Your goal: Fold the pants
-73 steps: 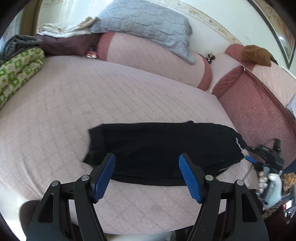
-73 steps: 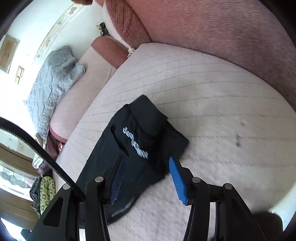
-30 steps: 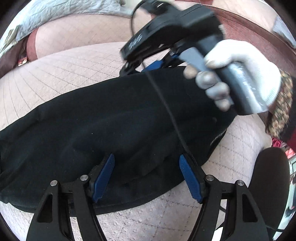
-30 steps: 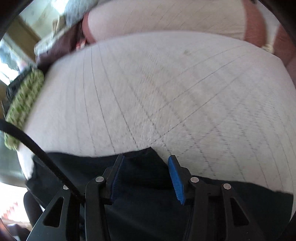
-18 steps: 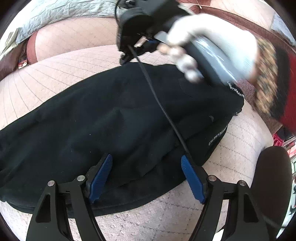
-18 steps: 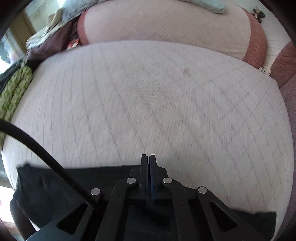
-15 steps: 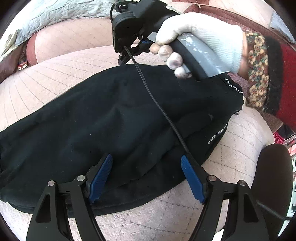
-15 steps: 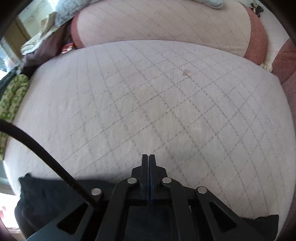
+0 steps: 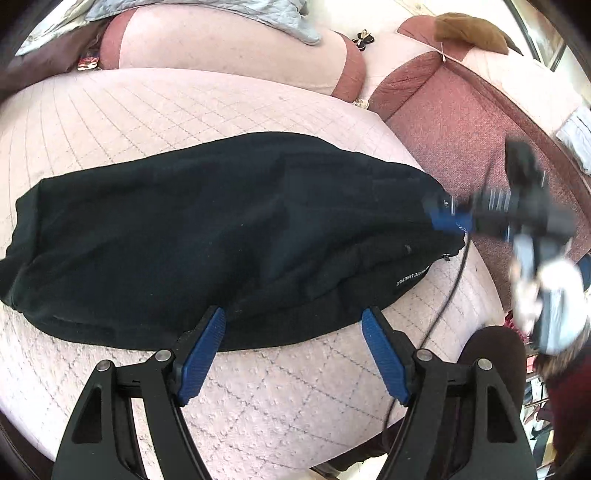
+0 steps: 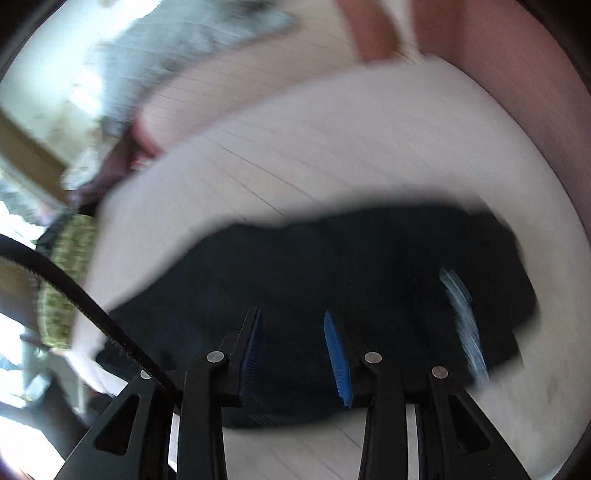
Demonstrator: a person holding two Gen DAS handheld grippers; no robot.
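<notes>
The black pants (image 9: 229, 236) lie folded lengthwise across the pink quilted seat (image 9: 184, 107). My left gripper (image 9: 293, 332) is open and empty, its blue pads just at the near edge of the pants. In the left wrist view my right gripper (image 9: 448, 221) is blurred at the right end of the pants, held by a white-gloved hand (image 9: 546, 295). In the right wrist view the right gripper (image 10: 293, 332) is open and empty above the pants (image 10: 332, 266); that view is motion-blurred.
A red-brown sofa backrest (image 9: 461, 110) rises to the right and a pink bolster (image 9: 229, 40) with a grey quilt (image 9: 207, 11) lies behind. A green patterned cloth (image 10: 70, 280) sits at the seat's left end. A cable (image 9: 447, 295) hangs from the right gripper.
The right gripper was shut on the far edge of the pants; it has opened, let go and swung back to the right end. The left gripper drew back slightly.
</notes>
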